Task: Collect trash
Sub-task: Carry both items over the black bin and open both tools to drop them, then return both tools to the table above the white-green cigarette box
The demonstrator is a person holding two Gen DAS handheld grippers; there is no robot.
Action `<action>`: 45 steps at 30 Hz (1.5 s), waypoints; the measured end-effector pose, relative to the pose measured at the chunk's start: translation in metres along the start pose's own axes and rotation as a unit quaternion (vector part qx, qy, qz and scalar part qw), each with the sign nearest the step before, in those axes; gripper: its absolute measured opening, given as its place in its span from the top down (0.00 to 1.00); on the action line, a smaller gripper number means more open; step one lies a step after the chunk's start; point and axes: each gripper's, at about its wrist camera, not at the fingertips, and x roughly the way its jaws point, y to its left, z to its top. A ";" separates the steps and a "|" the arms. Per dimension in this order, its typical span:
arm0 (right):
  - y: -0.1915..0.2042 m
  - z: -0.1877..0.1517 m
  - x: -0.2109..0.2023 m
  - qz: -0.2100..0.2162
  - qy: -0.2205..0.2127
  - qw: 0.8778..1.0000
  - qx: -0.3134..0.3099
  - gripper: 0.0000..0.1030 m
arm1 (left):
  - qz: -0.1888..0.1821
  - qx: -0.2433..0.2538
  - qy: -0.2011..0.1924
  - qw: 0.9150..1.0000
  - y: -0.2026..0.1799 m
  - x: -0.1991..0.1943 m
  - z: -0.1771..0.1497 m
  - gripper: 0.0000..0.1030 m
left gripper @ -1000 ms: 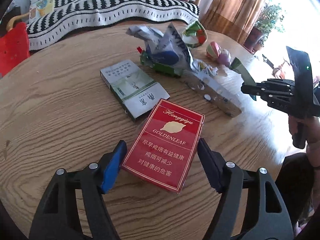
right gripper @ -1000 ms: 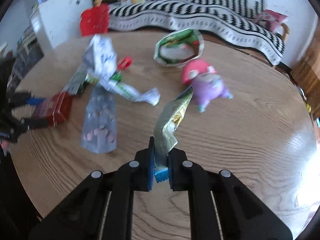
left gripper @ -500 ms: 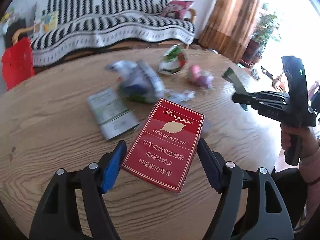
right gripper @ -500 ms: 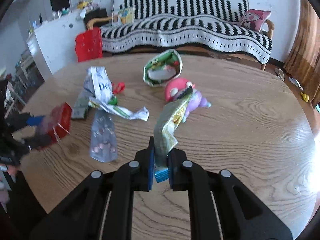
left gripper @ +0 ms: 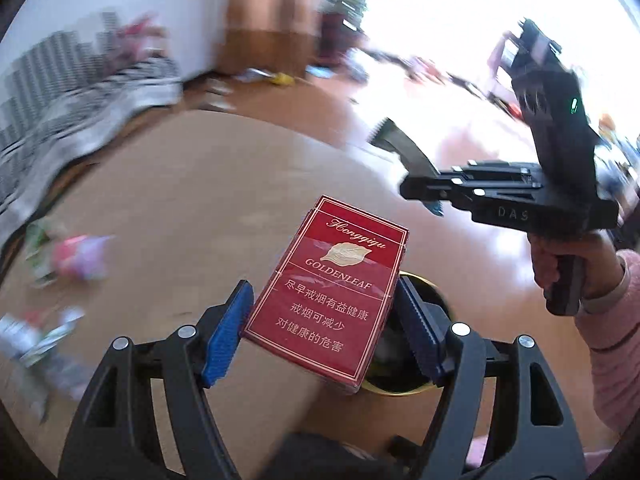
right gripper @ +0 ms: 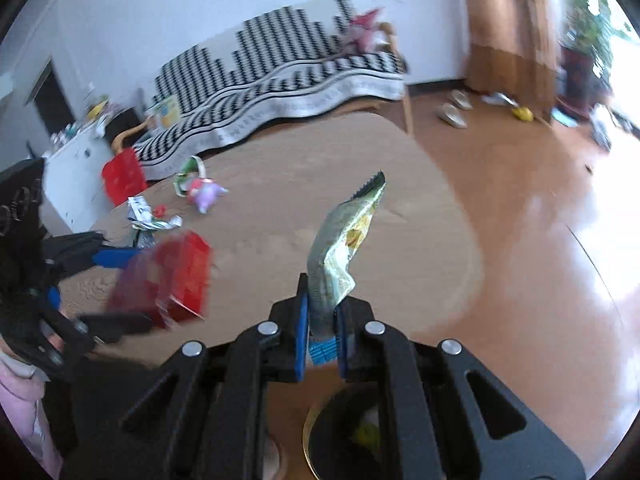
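Your cigarette pack [left gripper: 332,292] sits left of your wrapper [right gripper: 344,240], bin [right gripper: 320,424] below both, remaining litter [right gripper: 160,220] on the surface [right gripper: 280,208] behind.

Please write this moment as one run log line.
left tongs: shut on red cigarette pack | right tongs: shut on snack wrapper | bin: below

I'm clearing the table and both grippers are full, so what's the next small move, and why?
Probably bring the left gripper a little further over the gold-rimmed bin and open it. The red Goldenleaf cigarette pack is clamped between its pads and already partly covers the bin's mouth. The right gripper, shut on the snack wrapper, sits just above the same bin, so it could follow.
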 end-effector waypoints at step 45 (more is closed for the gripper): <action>-0.105 -0.151 0.030 -0.226 0.087 0.953 0.185 0.07 | 0.024 0.049 -0.035 0.998 -0.009 0.019 -0.007 0.06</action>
